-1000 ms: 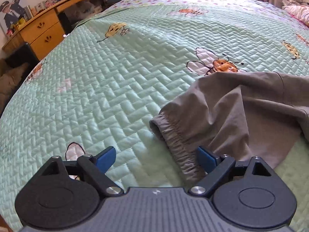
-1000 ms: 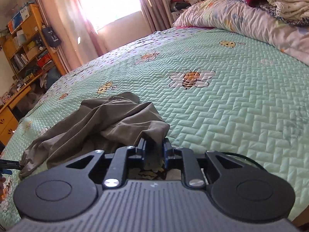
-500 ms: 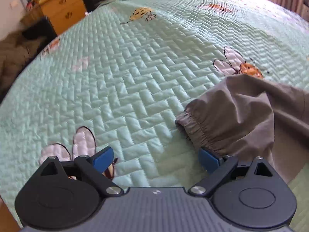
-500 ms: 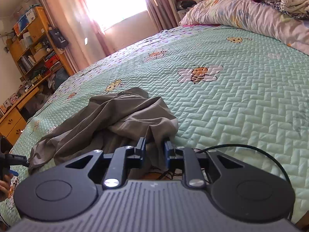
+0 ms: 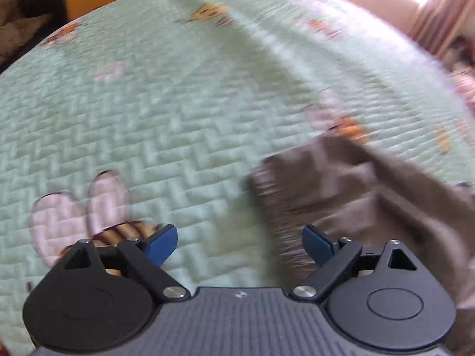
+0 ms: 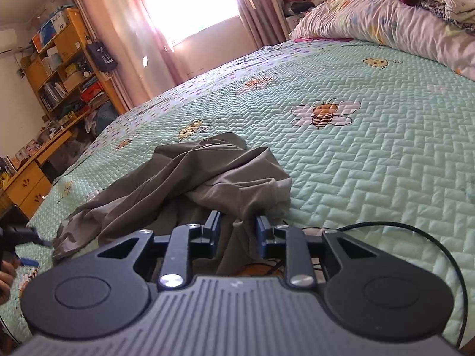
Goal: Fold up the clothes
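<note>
The right tongs are seen parted, having just been widening, with a fold of the grey garment hanging between the pads, which are not seen pressing it. The left tongs are held wide apart with nothing gripped, the garment's gathered hem lying just beyond the right pad. The garment is crumpled near the bed's near edge, on the green quilted bedspread. Pillows are piled at the far right end.
</note>
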